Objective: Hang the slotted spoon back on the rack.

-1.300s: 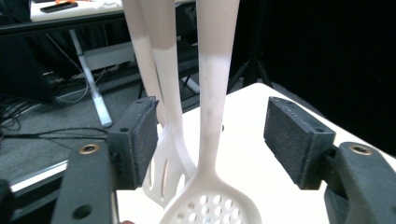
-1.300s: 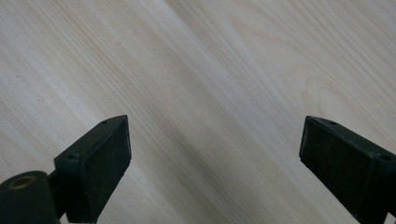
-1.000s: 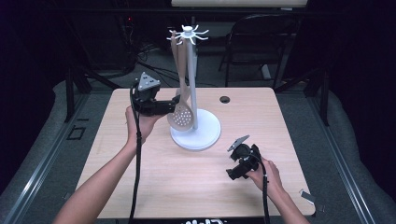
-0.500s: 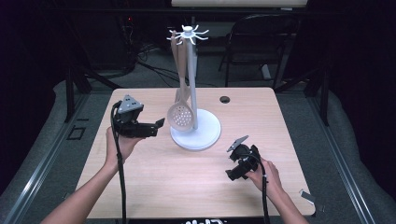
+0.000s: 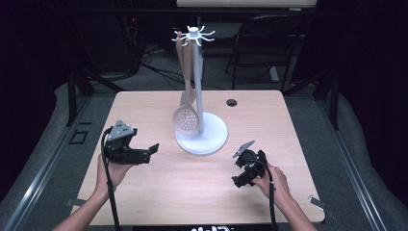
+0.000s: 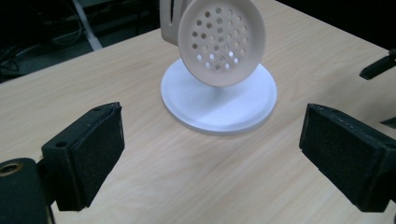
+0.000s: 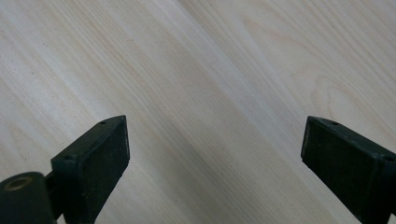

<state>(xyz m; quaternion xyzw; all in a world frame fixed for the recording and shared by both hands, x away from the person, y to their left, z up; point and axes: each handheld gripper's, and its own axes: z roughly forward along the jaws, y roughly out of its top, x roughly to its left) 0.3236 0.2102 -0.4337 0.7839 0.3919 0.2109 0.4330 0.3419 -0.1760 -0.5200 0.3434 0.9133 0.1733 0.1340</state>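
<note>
The left gripper [image 5: 153, 150] is held over the left side of the table [image 5: 159, 197], its jaws spread wide and empty, aimed toward the slotted spoon [image 6: 222, 42]. The spoon is hung on the white stand [image 5: 201, 137] (round base, mid-table). The right gripper [image 5: 243, 150] is held low at the near right, jaws wide, nothing between them.

Left hand-held gripper [image 5: 153, 150] jaws wide apart, right hand-held gripper [image 5: 243, 151] likewise
</note>
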